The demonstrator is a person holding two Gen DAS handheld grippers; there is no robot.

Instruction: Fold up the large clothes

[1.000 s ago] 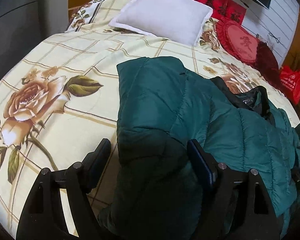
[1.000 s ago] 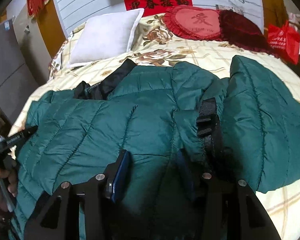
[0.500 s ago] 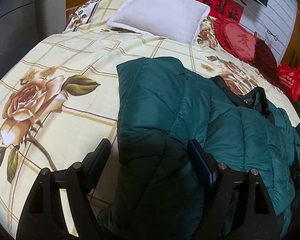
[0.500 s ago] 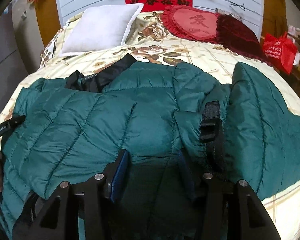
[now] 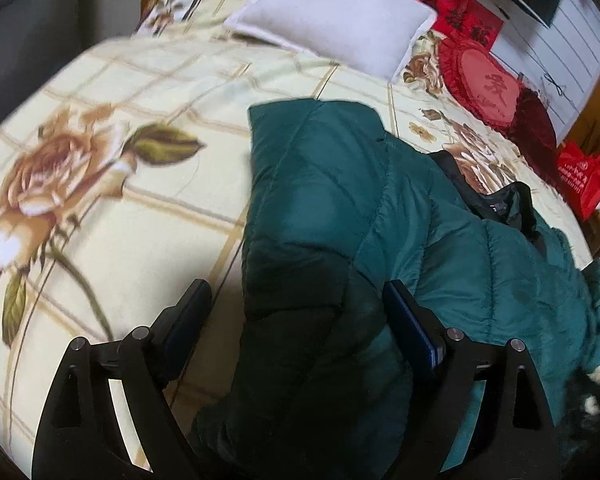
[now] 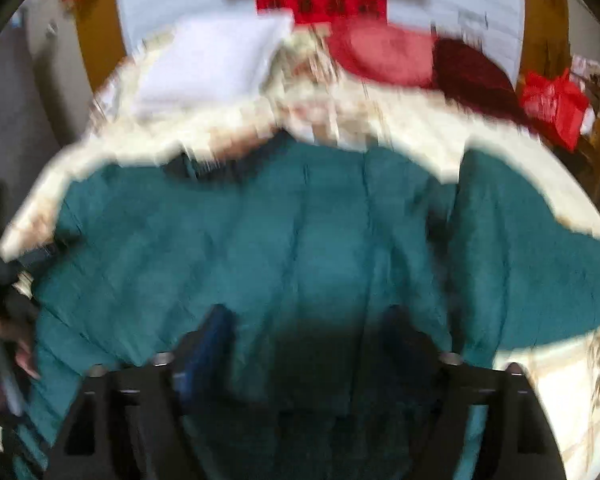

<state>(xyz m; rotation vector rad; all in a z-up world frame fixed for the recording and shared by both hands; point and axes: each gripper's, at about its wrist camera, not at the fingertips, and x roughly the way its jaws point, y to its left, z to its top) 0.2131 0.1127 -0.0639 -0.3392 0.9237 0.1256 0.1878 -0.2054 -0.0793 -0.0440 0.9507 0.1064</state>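
On the flowered bedspread (image 5: 112,240) lies a big green puffer jacket (image 5: 340,208), spread flat with its long side running across the bed, from one sleeve to the other. Everything else is told from that jacket.

Left of the jacket is bare bedspread with a large brown rose (image 5: 48,176) printed on it. The left gripper (image 5: 296,300) sits low at the jacket's left end. Its fingers are wide apart and hold nothing. One finger is over the bedspread just beside the jacket, and the other is over the green cloth, so the jacket's left edge runs up between them. A folded-over sleeve part points away from this gripper, toward the white pillow (image 5: 332,20) beyond the jacket.

Near the jacket's middle top, its black collar lining (image 5: 496,204) shows.

The right wrist view is very blurry. The right gripper (image 6: 304,328) is at the jacket's near edge, close to the middle, and its fingers also look spread wide, with green cloth under them. I can't tell if they touch it. To its right, the other sleeve (image 6: 540,264) sticks out over the bedspread.

Beyond the jacket on the right are a red heart cushion (image 5: 488,84) and a red bag (image 5: 580,176).

I think the left gripper is nearer to the left edge, so it would best take that side and bring it across toward the middle.
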